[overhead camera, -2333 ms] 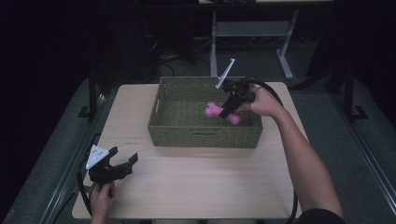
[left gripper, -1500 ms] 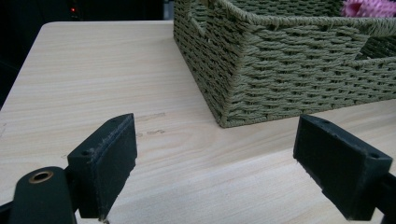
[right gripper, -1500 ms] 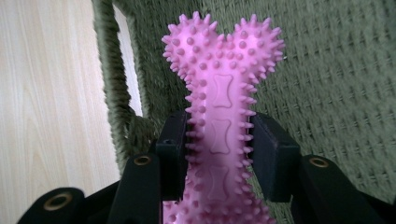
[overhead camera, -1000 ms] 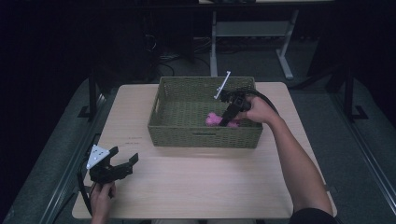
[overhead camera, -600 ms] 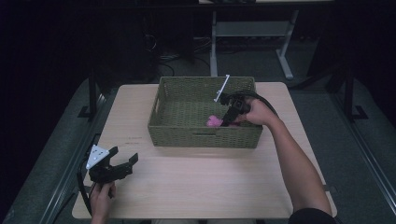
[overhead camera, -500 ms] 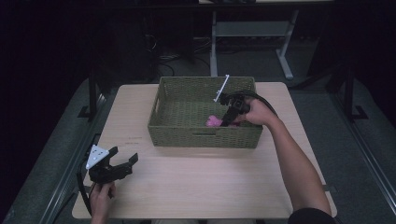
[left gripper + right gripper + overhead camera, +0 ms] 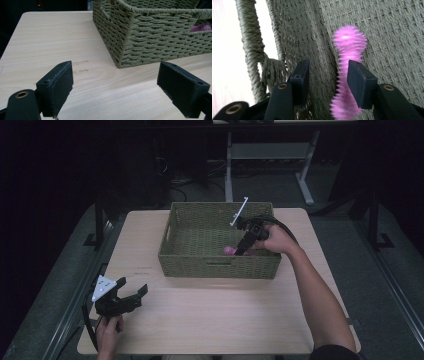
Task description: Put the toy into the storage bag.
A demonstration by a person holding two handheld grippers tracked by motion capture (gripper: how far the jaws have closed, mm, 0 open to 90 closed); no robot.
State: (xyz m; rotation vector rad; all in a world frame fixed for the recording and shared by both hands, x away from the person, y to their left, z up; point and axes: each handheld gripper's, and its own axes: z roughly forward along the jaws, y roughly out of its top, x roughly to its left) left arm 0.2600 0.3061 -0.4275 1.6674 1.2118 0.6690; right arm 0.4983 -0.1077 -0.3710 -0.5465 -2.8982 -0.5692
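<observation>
A pink spiky dumbbell-shaped toy (image 7: 349,42) hangs blurred against the woven floor of the olive basket (image 7: 399,37). My right gripper (image 7: 328,72) has just been opening. The toy lies between its jaws against the right pad, and a clear gap separates it from the left pad. In the high view the right gripper (image 7: 242,250) reaches down inside the basket (image 7: 220,265) at its front right, with the toy (image 7: 229,250) at its tips. My left gripper (image 7: 134,288) rests open at the table's front left, and nothing is between its fingers (image 7: 57,87).
The tan table (image 7: 210,315) spreads out in front of the basket. The basket's corner (image 7: 122,50) stands a short way ahead of the left gripper, and pink (image 7: 201,27) shows through its handle hole. A metal desk frame (image 7: 265,150) stands behind the table.
The right gripper sank with the pink toy from above the basket down into it. Its jaws have parted around the toy. The left gripper stayed put.
</observation>
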